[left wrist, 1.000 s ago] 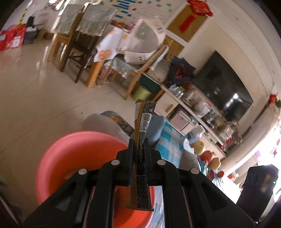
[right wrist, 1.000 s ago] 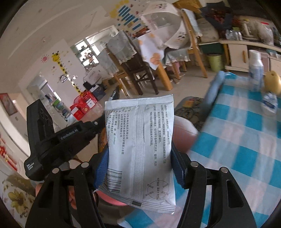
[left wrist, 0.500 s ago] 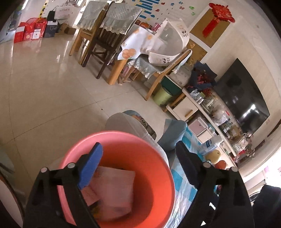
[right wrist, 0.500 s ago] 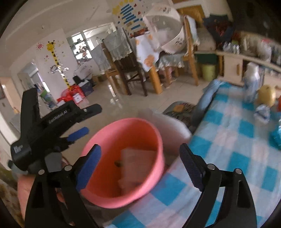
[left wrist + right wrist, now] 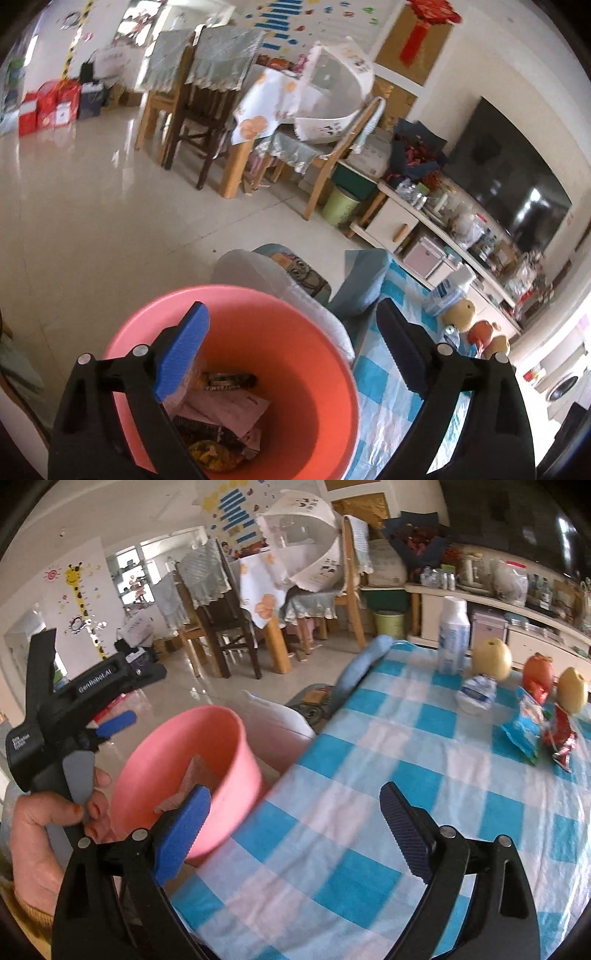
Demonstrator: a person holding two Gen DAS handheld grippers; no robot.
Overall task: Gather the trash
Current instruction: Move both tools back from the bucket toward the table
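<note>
Left hand [image 5: 40, 845]: at the far left of the right wrist view, wrapped around the handle of the left gripper.
Left gripper [image 5: 291, 354]: over the bin [image 5: 325, 354], jaws wide, having just been opening; nothing between them.
Bin: pink, standing off the table's left edge, beside the cloth [image 5: 424, 797]. Its rim touches a white bag [image 5: 240, 266] behind it.
Trash in bin: wrappers [image 5: 225, 410] lie piled at the bottom, a dark striped one on top and a yellow one lowest.
Right gripper [image 5: 291, 834]: above the table's near left corner, jaws spread and just been opening; empty. Its left pad overlaps the bin's wall in the picture; touch cannot be told.
Cloth: blue and white checks, bare over the near and middle part.
Far side of table: a white bottle [image 5: 453, 638], a crumpled white wrapper [image 5: 476, 694], a yellow fruit [image 5: 492, 659], a red fruit [image 5: 537, 672], another yellow fruit [image 5: 571, 690].
Trash on table: a blue packet [image 5: 524, 731] and a red packet [image 5: 559, 738], just beside each other at the right edge, in front of the fruit.
Open room: pale floor [image 5: 92, 206] left of the bin; chairs [image 5: 199, 118] and a draped table further off.
Right wall: a low cabinet [image 5: 399, 225] crowded with items, a dark screen [image 5: 509, 173] above.
</note>
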